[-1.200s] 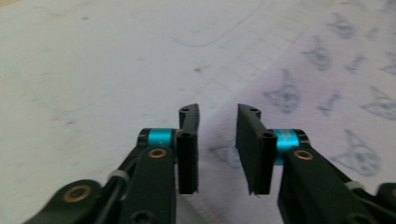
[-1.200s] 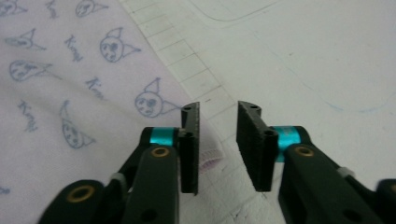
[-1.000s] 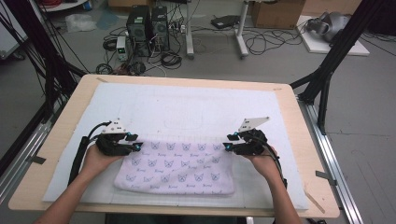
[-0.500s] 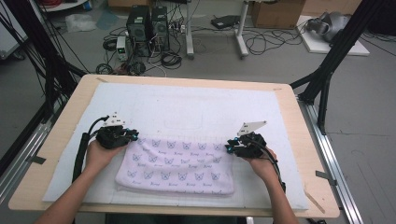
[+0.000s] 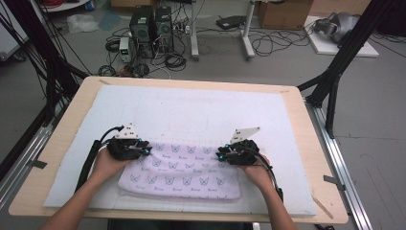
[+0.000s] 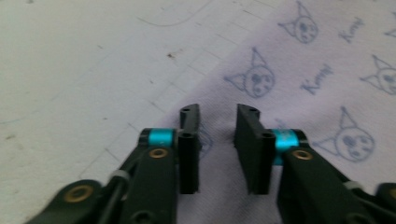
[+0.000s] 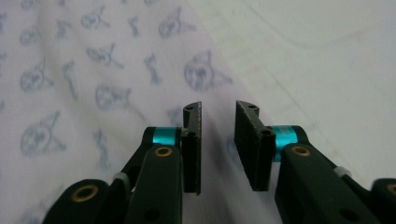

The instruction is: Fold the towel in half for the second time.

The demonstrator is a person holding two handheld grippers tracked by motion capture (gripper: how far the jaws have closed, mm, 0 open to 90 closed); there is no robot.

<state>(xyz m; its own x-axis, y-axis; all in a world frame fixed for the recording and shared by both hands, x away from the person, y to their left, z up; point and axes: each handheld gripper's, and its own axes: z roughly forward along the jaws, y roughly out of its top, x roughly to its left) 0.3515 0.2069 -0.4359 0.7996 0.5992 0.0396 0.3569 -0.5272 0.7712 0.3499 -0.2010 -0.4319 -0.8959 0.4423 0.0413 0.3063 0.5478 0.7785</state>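
The lilac cloth, printed with small cat-like faces, lies folded flat at the six o'clock side of the white mat that covers the wooden bench; its long edges run from nine o'clock to three o'clock, and its near edge sits close to the mat's near edge.

In the high view the left gripper rests at the cloth's ten o'clock corner, its fingers pointing toward three o'clock; the left hand grasps it from behind, and its black cable trails back along the forearm. The right gripper sits at the cloth's two o'clock corner with its fingers pointing toward nine o'clock; the right hand holds it.

In the left gripper view the fingers stand apart over the cloth's edge, having just been opening; cloth lies under the gap, but the pads do not press on it; bare mat lies toward nine o'clock of them. In the right gripper view the fingers also stand apart with a narrow gap, having just been opening slightly; the cloth's edge runs beneath them, printed fabric toward nine o'clock and bare mat toward three o'clock; nothing is clamped.
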